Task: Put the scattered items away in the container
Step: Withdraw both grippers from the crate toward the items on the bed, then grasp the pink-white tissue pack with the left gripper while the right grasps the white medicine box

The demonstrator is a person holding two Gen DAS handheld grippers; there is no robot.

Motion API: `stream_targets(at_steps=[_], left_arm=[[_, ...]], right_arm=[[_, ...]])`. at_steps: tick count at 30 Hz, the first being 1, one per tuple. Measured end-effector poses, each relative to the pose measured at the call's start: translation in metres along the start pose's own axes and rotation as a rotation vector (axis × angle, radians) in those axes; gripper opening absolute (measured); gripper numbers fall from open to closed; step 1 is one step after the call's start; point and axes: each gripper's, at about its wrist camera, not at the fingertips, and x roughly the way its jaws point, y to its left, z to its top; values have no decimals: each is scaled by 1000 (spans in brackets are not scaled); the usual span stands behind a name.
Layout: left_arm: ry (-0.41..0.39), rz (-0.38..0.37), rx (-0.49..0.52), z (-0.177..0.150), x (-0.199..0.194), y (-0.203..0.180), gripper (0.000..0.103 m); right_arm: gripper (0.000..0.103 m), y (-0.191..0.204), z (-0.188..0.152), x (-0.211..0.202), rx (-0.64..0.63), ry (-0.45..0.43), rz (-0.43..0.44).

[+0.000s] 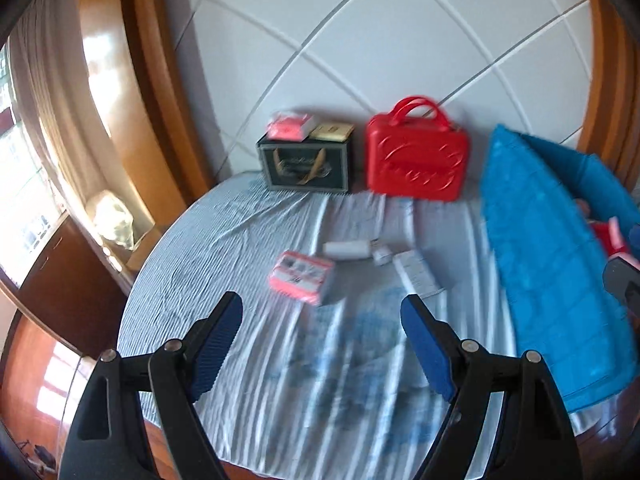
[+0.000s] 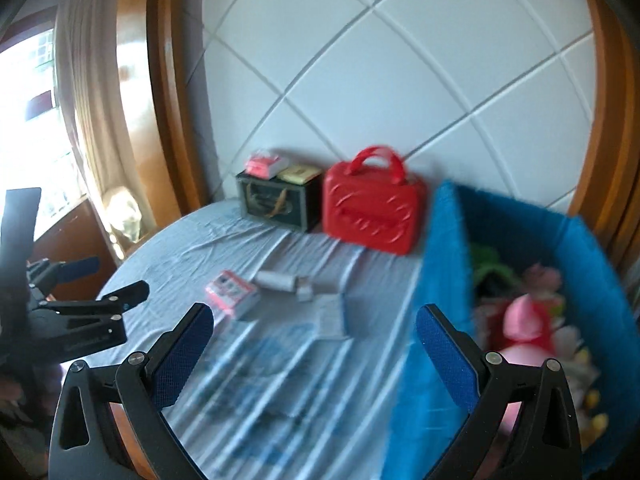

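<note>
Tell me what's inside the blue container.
The blue container holds soft toys: a pink-and-red plush and something green. Its near wall hides whatever lies lower down.

Daylight from left, motion blur, perhaps overexposed

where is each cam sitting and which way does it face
Left wrist: sits on the left gripper, looking forward and down over the striped bed sheet at the pink packet; its own open jaws frame the bottom, and part of the right gripper shows at the right edge.
Right wrist: sits on the right gripper, further right, facing the same wall with the blue bin close by; its own open jaws show, and the left gripper shows at the left.
Shared: red case, dark box, packet, bin.
</note>
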Motion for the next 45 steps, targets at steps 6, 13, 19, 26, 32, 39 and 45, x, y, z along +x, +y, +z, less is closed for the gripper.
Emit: stream_targets(at_steps=[6,13,19,26,32,39,45], left_arm=[[32,-10,-43,-10,45,34,81],[107,9,-89,-3,112,47,81],[145,-8,-118,1,168,42,81],[246,-55,-102,-8,245,52,81],[312,-87,-24,-13,312,73,64],[413,-136,8,-28,389,104,40],[420,-113,17,-23,427,120,40]], right_arm=[[103,30,-3,59,4,83,-27],[103,38,1,130,-2,147,22],[103,34,0,197,15,201,59],[103,43,-12,272,16,312,49],[103,59,-20,346,87,397,57],[47,76,-23,420,135,439,-44],[47,78,-26,469,153,476,-75]])
